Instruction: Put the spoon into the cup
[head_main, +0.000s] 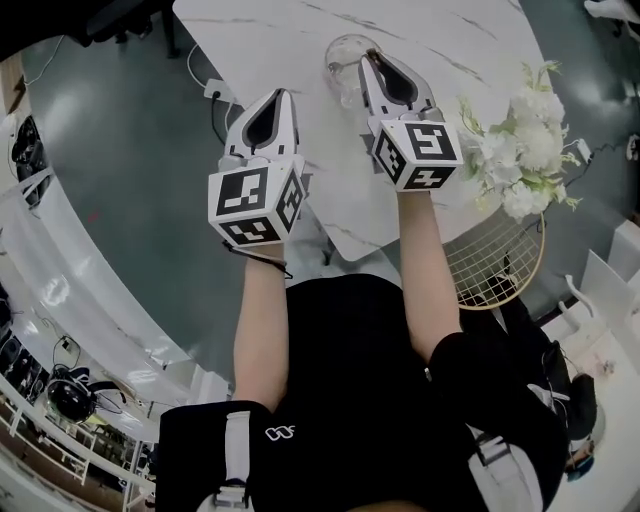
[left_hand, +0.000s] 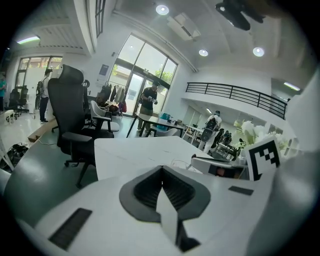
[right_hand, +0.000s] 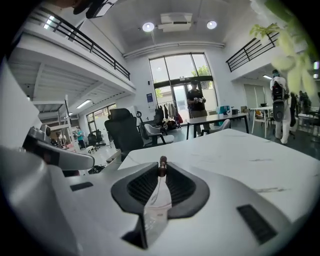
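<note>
While my right gripper (head_main: 370, 58) hangs over the cup (head_main: 343, 62) in the head view, it covers a good part of that clear glass. So I honestly can't tell whether the spoon (right_hand: 162, 166) reaches inside it or not.

The spoon only shows up in the right gripper view, as a little dark brown knob poking out at the tips of my ribbed black pads. The jaws are pinched almost together on it, and the rest of it is hidden below. That view misses the cup completely. It's just the white marble table (right_hand: 260, 165) with thin grey veins.

My left gripper (head_main: 281, 95) sits by the table's left edge, well apart from the cup, jaws closed tip to tip on nothing. The left gripper view catches the right one side-on, plus a faint glassy outline beside it that's too washed out to read. White flowers (head_main: 525, 140) stand just right of the right gripper.
</note>
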